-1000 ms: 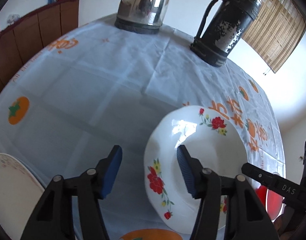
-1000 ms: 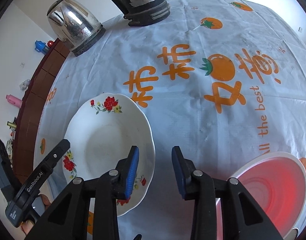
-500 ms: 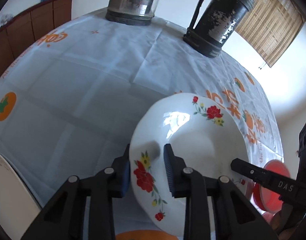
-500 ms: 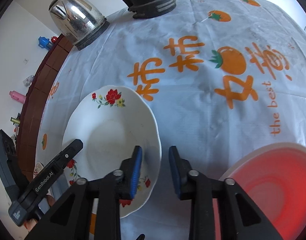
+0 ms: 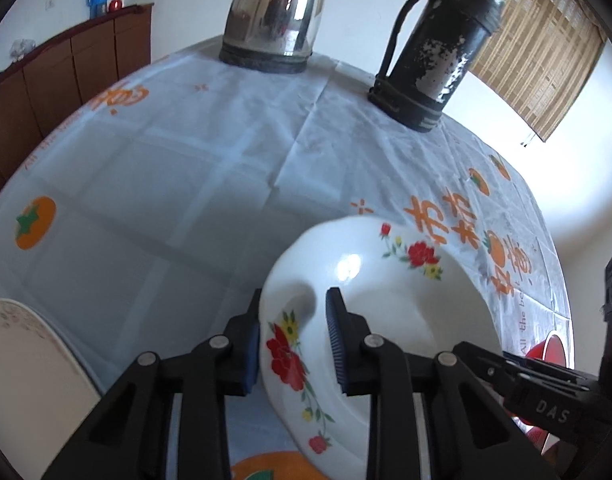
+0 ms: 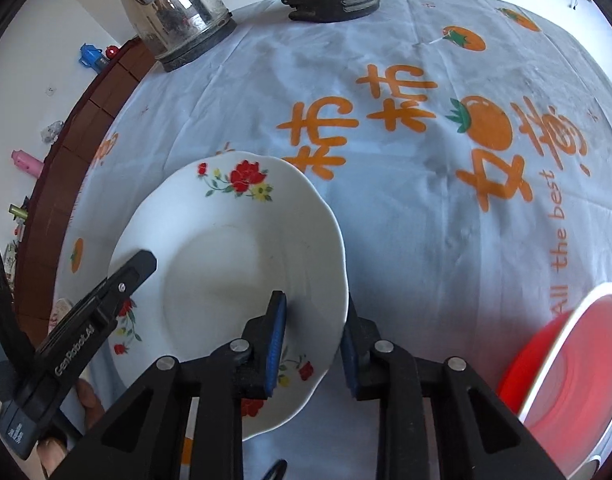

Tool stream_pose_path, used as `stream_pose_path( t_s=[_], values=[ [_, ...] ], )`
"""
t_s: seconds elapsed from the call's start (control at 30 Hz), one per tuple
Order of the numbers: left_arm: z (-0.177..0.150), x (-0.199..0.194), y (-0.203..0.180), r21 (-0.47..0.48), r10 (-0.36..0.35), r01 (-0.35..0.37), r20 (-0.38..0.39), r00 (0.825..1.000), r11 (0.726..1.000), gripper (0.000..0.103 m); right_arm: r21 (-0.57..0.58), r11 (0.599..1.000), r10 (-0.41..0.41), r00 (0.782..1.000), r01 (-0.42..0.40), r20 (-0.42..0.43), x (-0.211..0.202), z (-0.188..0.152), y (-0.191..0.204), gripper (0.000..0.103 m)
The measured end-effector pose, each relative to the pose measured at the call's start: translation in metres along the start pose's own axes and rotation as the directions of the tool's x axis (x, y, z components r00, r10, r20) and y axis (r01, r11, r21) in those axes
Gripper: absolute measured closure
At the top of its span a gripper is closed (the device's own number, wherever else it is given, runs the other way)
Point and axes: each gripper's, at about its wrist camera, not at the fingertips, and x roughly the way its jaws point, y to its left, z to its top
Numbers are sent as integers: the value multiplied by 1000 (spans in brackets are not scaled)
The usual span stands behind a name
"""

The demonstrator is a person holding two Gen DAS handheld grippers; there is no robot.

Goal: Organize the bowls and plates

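— Where is the floral plate [image 6: 241,264]?
— On the printed tablecloth [image 6: 406,184], near the front edge; the red bowl [image 6: 578,364] sits to its right.
— And the tongs?
— The left gripper [image 5: 293,344] pinches the plate's left rim; the right gripper [image 6: 312,336] clamps the opposite rim (both narrow, pads on porcelain).

A home dining room: printed tablecloth [image 5: 209,184], steel kettle [image 5: 273,12], worn thermos [image 5: 438,52], wooden sideboard [image 5: 65,76], bamboo blind [image 5: 542,52].

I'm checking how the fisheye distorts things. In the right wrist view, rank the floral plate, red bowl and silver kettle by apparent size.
1. floral plate
2. red bowl, cut off by the frame edge
3. silver kettle, farthest away, so nearness skews this.
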Motion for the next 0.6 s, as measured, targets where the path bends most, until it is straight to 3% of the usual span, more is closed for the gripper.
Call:
stream_pose_path(
  t_s=[0.17,0.47,0.6],
  values=[
    [-1,-10,-5,32,13,-14,28,1000,999,77,-51,998,-44,998,47,51,-23,-11,13,76],
    [-11,-13,-7,57,-11,11,-2,1000,998,77,3,1000,-25,999,25,44,-25,-33,6,76],
    [-21,-16,-11,102,13,-11,-20,1000,995,77,2,1000,-13,999,13,47,-32,-40,5,78]
  ],
)
